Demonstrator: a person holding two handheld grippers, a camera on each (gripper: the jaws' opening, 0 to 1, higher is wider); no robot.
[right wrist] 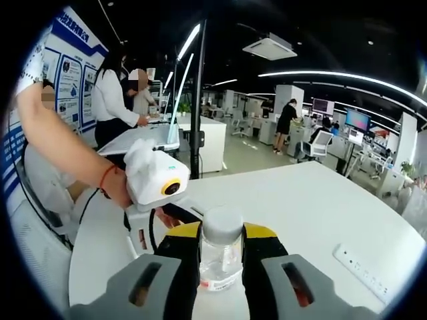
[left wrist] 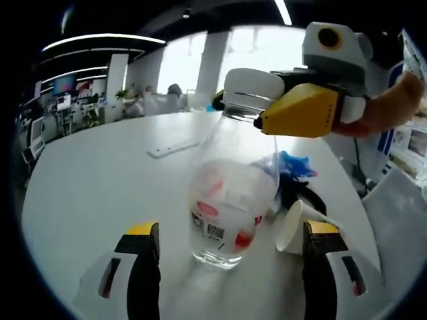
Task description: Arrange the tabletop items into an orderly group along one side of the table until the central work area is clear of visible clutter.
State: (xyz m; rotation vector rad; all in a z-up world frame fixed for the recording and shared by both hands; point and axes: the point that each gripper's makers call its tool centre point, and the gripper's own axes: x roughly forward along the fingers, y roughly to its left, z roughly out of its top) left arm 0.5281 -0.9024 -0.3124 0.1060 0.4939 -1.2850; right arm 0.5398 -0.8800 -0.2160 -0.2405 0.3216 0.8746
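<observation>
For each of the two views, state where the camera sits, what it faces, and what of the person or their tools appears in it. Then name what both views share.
Left gripper view: rides on the left tongs, open, low over the white table, facing the clear bottle; the right tongs enter from the right, held by a hand.
Right gripper view: rides on the right tongs, shut on the bottle neck, looking across the office; the left tongs and a hand show.
Shared: bottle, table.
</observation>
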